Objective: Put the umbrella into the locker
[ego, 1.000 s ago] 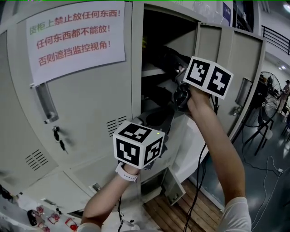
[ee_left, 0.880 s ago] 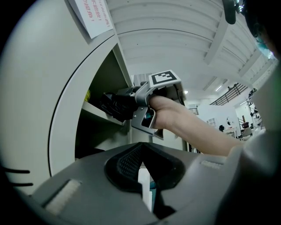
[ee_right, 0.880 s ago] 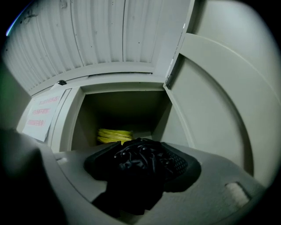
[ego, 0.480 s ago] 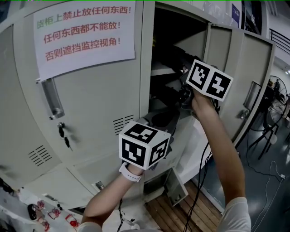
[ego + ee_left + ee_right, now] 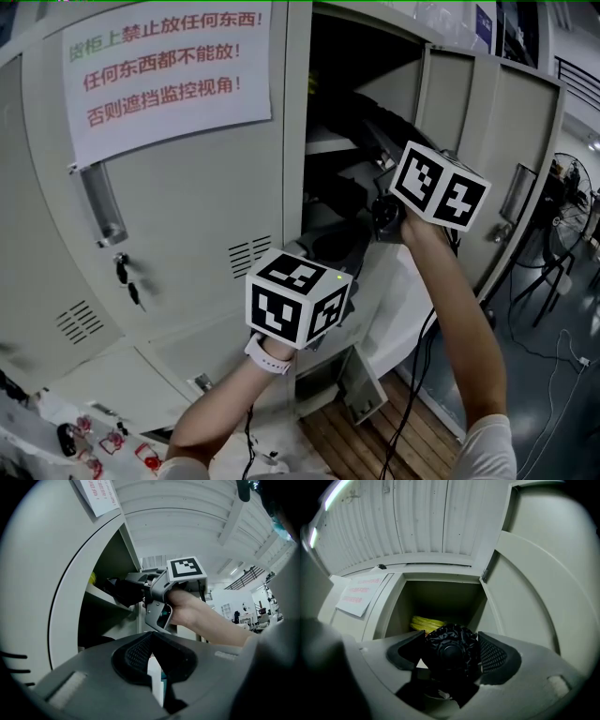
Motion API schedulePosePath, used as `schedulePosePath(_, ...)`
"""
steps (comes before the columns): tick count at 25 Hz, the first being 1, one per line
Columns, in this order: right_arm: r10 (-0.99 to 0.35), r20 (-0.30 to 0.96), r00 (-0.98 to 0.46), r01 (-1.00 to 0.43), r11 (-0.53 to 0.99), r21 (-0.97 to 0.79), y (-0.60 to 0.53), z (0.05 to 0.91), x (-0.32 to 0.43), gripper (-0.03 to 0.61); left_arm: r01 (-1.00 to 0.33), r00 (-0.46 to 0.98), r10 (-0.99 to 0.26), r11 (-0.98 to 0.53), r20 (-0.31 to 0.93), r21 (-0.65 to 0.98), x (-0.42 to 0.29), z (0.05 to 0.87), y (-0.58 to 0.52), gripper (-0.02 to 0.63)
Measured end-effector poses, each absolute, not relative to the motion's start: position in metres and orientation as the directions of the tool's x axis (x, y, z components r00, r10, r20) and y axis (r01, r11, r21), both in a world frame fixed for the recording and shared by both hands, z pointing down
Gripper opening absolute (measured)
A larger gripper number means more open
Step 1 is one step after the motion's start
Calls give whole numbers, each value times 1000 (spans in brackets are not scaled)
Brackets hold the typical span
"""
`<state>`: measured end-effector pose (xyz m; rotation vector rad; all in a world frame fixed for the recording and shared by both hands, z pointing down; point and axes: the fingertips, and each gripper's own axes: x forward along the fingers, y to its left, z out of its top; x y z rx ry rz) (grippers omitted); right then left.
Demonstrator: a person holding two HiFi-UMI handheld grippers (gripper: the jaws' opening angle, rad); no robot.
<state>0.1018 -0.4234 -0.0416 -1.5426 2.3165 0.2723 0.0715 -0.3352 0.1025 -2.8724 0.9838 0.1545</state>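
The black folded umbrella (image 5: 451,651) lies end-on between my right gripper's (image 5: 451,640) jaws, which are opening; a sliver of gap shows at the left pad. Seen from the head view, the umbrella (image 5: 382,119) reaches into the open upper compartment of the grey locker (image 5: 281,141) above its shelf (image 5: 328,145), with my right gripper (image 5: 382,211) at the compartment's mouth. The left gripper view shows the umbrella (image 5: 123,590) sticking out of the right gripper (image 5: 157,592) over the shelf (image 5: 105,603). My left gripper (image 5: 150,638) is shut on nothing and held low in front of the locker (image 5: 323,251).
The compartment's door (image 5: 487,159) stands open to the right. A yellow bundle (image 5: 425,622) lies at the back of the compartment. A paper notice (image 5: 164,70) with red print hangs on the closed left door. Keys (image 5: 127,281) dangle from that door's lock. A fan (image 5: 567,202) stands at far right.
My right hand has sunk slightly and rolled a little at the locker's mouth. The left gripper has stayed where it was.
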Motion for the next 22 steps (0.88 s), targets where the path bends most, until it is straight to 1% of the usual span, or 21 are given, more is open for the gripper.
schedulePosePath(1,-853,-383,-354,-920,392,-23,-420,-39,102,340,-613,788,-603,-787,-128,-64,72,103,-334,18)
schedulePosePath(5,-848,-391,-357,-924,382,15,-406,-32,105,296,-606,794,-597,-793,-112,-70,75,108,-334,18)
schedulePosePath(9,-853,-405,-328,-941,333,60,-391,-27,109,253,-602,797,-595,-796,-105,-61,78,113,-332,18)
schedulePosePath(10,-855,-410,-317,-946,317,69,-388,-26,110,233,-601,798,-593,-797,-105,-63,78,112,-331,18)
schedulePosePath(13,-859,-418,-295,-955,284,91,-380,-23,113,111,-596,802,-588,-800,-106,-70,81,111,-328,18)
schedulePosePath(14,-861,-412,-298,-954,285,95,-379,-22,112,81,-594,803,-586,-801,-107,-71,81,110,-327,18)
schedulePosePath(22,-866,-395,-308,-951,290,108,-388,-24,112,69,-589,808,-581,-805,-103,-76,84,112,-322,18)
